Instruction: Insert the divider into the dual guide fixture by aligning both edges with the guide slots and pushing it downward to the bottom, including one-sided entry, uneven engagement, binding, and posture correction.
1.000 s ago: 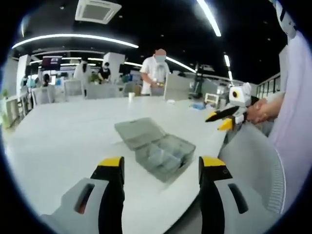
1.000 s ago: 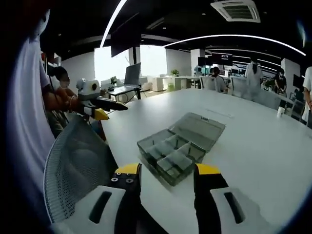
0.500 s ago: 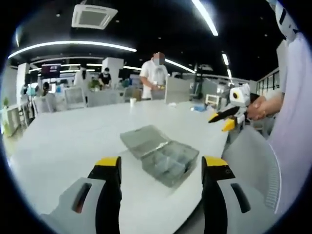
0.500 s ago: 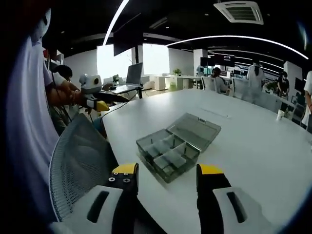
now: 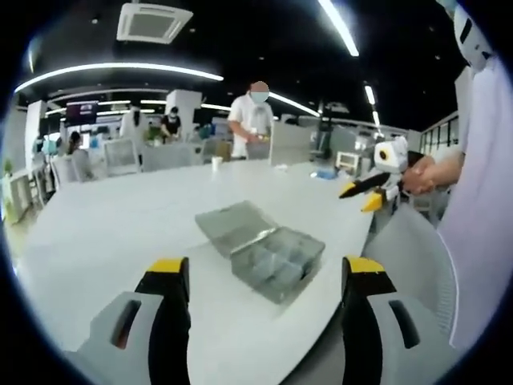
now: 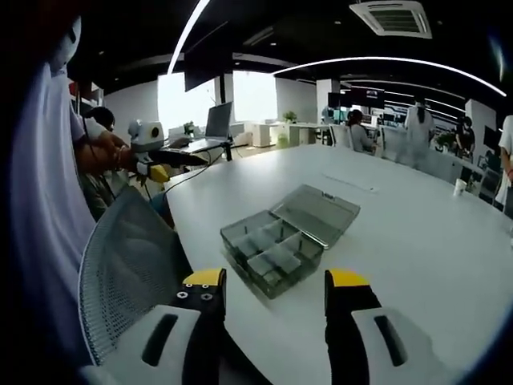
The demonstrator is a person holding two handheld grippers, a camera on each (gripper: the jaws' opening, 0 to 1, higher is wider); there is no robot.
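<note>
- A large white table [image 5: 104, 233] is seen stretching across an open-plan office, its pale top mostly bare and softly lit.
- Near the table's close edge, a clear grey plastic compartment box [image 5: 276, 258] is laid open, its flat lid [image 5: 232, 224] folded back on the table surface beside the tray; in the right gripper view the same box [image 6: 271, 255] is seen with its lid on the far side.
- The tray is split into small cells by thin walls; whether a loose divider is seated among them cannot be told at this size.
- The left gripper [image 5: 264, 277] is held above the table edge with its yellow-tipped jaws spread wide and nothing between them; the box is framed in the gap, well apart from the tips.
- The right gripper [image 6: 274, 285] is likewise held with its jaws spread and empty, short of the box.
- Each gripper is also caught by the other's camera, gripped in a hand off the table's edge.
- A grey mesh chair back [image 6: 128, 265] is seen just beside the table edge, next to the person's pale sleeve.
- The ceiling is dark, crossed by long curved light strips [image 5: 120, 70], with a square air-conditioning vent [image 6: 390, 18] set in it.
- Further back, several people are seen standing and sitting among desks, chairs and monitors, and a bright window [image 6: 252, 98] is seen beyond.
</note>
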